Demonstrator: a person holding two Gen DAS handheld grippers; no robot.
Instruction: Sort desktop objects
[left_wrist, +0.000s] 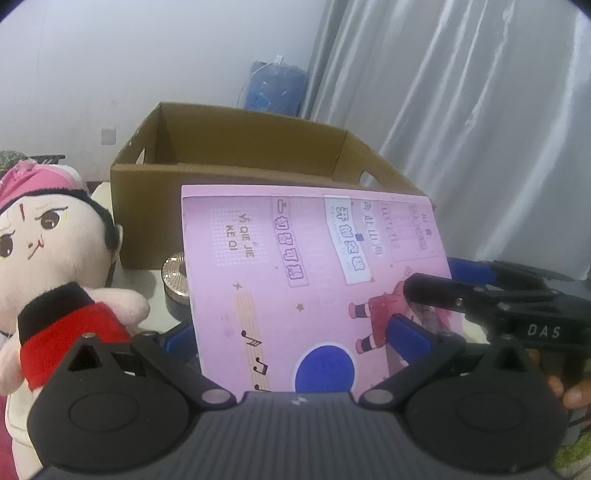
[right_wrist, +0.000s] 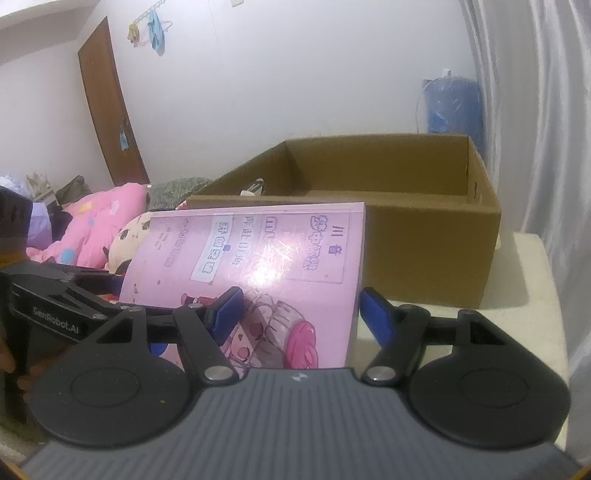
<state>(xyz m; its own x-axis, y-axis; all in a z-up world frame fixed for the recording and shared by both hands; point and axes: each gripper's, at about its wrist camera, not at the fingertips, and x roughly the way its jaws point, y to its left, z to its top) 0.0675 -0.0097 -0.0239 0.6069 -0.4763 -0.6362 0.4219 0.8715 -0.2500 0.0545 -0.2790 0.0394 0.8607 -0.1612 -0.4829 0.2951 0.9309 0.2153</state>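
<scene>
A thin pink book (left_wrist: 295, 277) stands tilted with its cover toward me, in front of an open cardboard box (left_wrist: 229, 221). My left gripper (left_wrist: 295, 339) is spread wide around the book's lower part, with the left pad behind the book's edge and the right pad in front of the cover. My right gripper (right_wrist: 301, 314) straddles the pink book's (right_wrist: 258, 251) spine corner, with its left pad lying on the cover and its right pad just beside the spine. Whether those pads press is unclear. The book's lower edge is hidden.
A plush doll (left_wrist: 55, 258) in red sits left of the book, with a round metal tin (left_wrist: 175, 280) behind the book's left edge. The box (right_wrist: 424, 251) stands on a pale table (right_wrist: 517, 295) by a grey curtain (left_wrist: 480, 110). Pink bedding (right_wrist: 99, 221) lies at left.
</scene>
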